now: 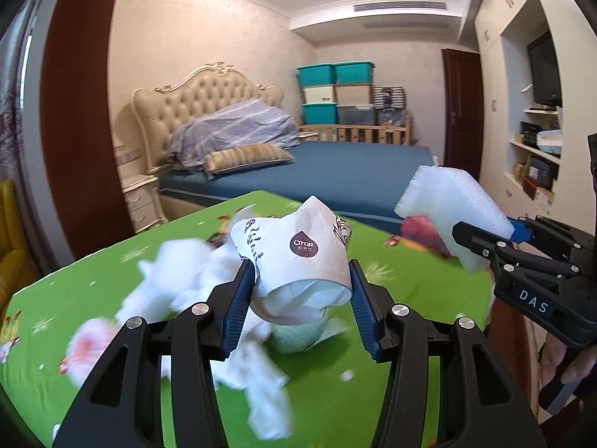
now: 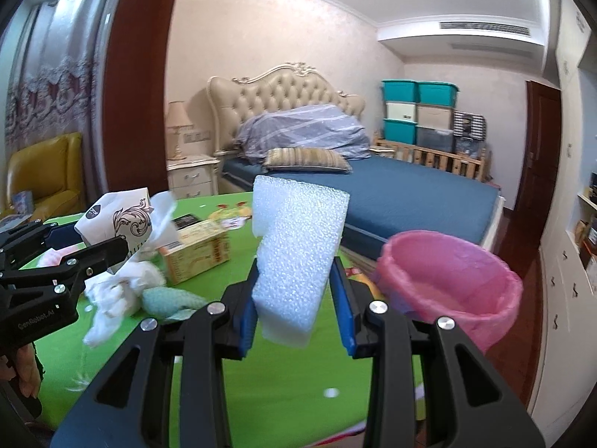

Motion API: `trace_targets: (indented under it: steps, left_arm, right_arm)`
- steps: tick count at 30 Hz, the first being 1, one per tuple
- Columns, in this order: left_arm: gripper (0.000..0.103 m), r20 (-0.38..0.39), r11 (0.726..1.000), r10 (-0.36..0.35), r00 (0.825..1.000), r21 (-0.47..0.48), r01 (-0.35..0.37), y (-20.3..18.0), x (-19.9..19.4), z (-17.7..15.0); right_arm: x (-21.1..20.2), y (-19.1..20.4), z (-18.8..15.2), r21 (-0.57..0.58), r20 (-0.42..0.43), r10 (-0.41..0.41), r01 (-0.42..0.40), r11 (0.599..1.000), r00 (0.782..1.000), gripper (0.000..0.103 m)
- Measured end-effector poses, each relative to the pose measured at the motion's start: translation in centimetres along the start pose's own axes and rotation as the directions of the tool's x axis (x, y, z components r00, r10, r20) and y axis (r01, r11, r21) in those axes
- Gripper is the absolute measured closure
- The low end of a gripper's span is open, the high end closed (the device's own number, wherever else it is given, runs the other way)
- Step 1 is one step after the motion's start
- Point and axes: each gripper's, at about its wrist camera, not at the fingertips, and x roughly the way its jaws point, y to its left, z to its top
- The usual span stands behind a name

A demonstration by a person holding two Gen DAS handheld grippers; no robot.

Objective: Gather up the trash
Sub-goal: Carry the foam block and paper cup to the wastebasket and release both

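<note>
Green tablecloth [image 2: 283,380] below both raised grippers: left gripper [image 1: 298,280] clenched on tissue pack [image 1: 298,257], right gripper [image 2: 294,291] clasping foam block [image 2: 294,246].

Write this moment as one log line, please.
left gripper: holds tissue pack | right gripper: holds foam block | pink bin: right, nearby

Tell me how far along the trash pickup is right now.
Nothing shows inside the pink-lined bin yet, though its bottom is partly hidden. In hand: the left gripper clamps a printed paper wrapper, and the right gripper clamps a white foam block, neither over the bin. Left on the green table: crumpled white tissues, a teal wad and a small yellow box.
</note>
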Motion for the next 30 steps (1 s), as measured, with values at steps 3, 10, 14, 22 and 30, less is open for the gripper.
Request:
trace_targets:
  steps: [3, 10, 14, 22, 30]
  left_arm:
    - [0.054, 0.002, 0.999, -0.037, 0.999, 0.008, 0.037, -1.3, 1.1, 0.9]
    - [0.054, -0.018, 0.988, -0.156, 0.988, 0.009, 0.156, -5.3, 4.7, 3.5]
    - [0.054, -0.03, 0.973, -0.232, 0.972, 0.007, 0.232, -8.4, 7.2, 5.4]
    - [0.054, -0.061, 0.934, -0.357, 0.932, 0.011, 0.358, -15.0, 12.2, 9.0]
    - [0.054, -0.122, 0.913, -0.408, 0.905, -0.039, 0.406, -18.9, 17.9, 11.2]
  right_arm:
    - [-0.3, -2.2, 0.2, 0.017, 0.008, -0.036, 0.036, 0.999, 0.999, 0.068]
    - [-0.6, -8.4, 0.0, 0.066, 0.002, -0.144, 0.144, 0.987, 0.99, 0.068]
    - [0.3, -11.9, -0.5, 0.094, -0.021, -0.191, 0.192, 0.977, 0.981, 0.068]
    - [2.7, -18.3, -0.4, 0.097, -0.034, -0.303, 0.305, 0.947, 0.952, 0.068]
    - [5.1, -21.8, -0.6, 0.104, -0.039, -0.298, 0.3, 0.948, 0.954, 0.068]
